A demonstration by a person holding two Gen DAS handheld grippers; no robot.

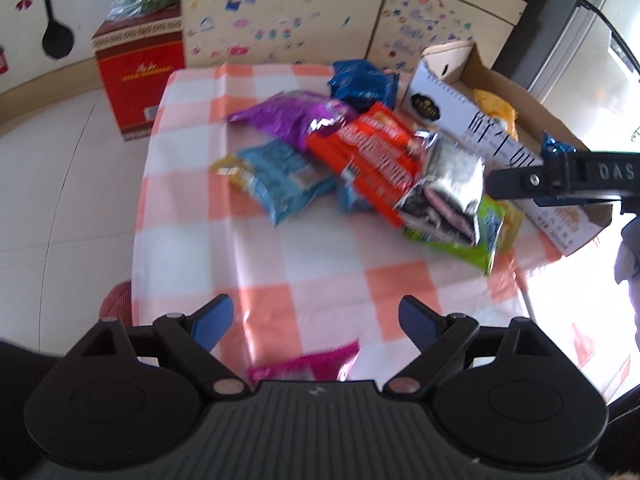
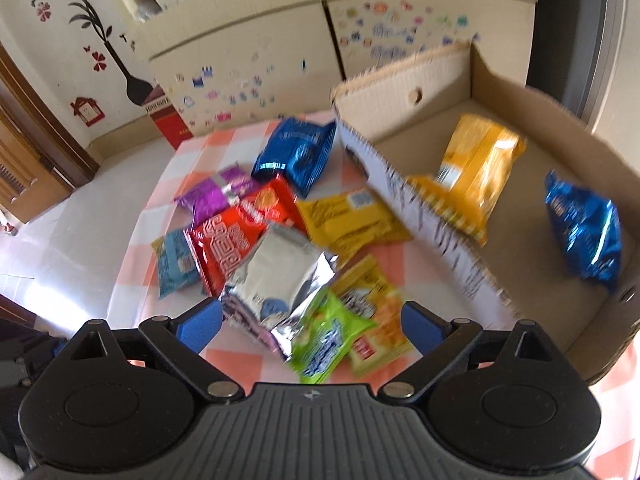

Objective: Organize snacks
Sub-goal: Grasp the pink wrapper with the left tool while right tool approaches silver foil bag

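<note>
Hovering with right gripper [image 2: 310, 326] jaws wide and empty above the silver packet [image 2: 276, 288] topping the pile at six o'clock, left gripper [image 1: 316, 318] likewise wide, needing a square pinch across its crinkled edge before lifting toward the cardboard box [image 2: 520, 240] at three o'clock.

snack packs [image 2: 276, 236] piled on checked cloth; yellow [image 2: 476, 172] & blue [image 2: 584, 232] packs in cardboard box [image 2: 400, 92].

Red box [image 1: 138, 80] on floor, black ladle [image 1: 57, 36] perhaps on wall
</note>
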